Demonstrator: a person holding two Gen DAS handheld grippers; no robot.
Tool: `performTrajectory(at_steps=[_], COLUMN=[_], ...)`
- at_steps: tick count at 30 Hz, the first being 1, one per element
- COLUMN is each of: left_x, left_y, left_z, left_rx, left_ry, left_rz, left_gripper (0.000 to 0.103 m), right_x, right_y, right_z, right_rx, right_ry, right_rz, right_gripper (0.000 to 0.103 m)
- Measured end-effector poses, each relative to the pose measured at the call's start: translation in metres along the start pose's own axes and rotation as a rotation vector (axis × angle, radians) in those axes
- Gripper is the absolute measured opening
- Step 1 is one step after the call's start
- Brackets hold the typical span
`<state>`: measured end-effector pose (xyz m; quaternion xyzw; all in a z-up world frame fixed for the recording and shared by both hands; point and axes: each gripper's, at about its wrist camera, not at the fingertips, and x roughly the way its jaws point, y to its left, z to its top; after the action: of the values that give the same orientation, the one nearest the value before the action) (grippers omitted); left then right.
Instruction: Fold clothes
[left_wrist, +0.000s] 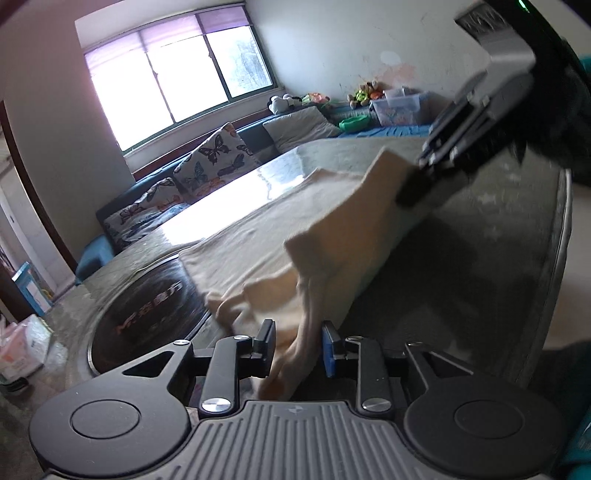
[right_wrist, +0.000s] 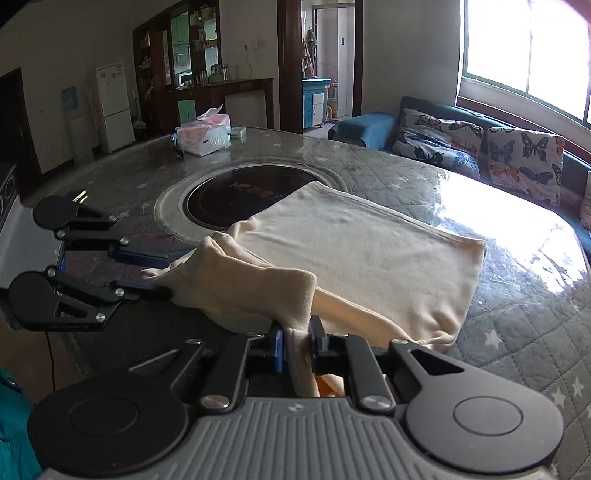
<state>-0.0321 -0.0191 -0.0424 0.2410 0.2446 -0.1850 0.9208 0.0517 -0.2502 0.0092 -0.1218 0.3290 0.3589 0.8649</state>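
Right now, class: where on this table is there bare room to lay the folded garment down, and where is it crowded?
Bare quilted table cover lies right of the cream garment, toward the butterfly cushions. Another free strip runs between the round inset burner and the tissue pack. The near edge is crowded: the left gripper and right gripper both clamp cloth there.

Black tongs (right_wrist: 297, 341) with blue pads (silver screws), teal sleeve (right_wrist: 13, 435).

Round table (right_wrist: 369, 162), quilted grey cover; inset hob (right_wrist: 236, 195) at centre; tissue pack (right_wrist: 203, 134) at far edge. Beyond: butterfly cushions (right_wrist: 524, 162), white fridge (right_wrist: 112, 105).
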Motion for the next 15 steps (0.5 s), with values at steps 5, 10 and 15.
performTrajectory(at_steps=[5, 10, 15], left_x=[-0.002, -0.014, -0.045], left_y=[-0.005, -0.002, 0.000], left_z=[-0.007, 0.000, 0.007], left_rx=[0.038, -0.013, -0.040], left_ry=[-0.008, -0.043, -0.081], left_rz=[0.009, 0.003, -0.014], left_gripper=[0.014, 0.008, 0.008], right_x=[0.002, -0.014, -0.046], right_y=[0.006, 0.010, 0.022], right_z=[-0.006, -0.015, -0.017], right_rx=[-0.001, 0.023, 0.004], right_ry=[0.000, -0.049, -0.075], right_rz=[-0.007, -0.015, 0.004], right_gripper=[0.011, 0.009, 0.009])
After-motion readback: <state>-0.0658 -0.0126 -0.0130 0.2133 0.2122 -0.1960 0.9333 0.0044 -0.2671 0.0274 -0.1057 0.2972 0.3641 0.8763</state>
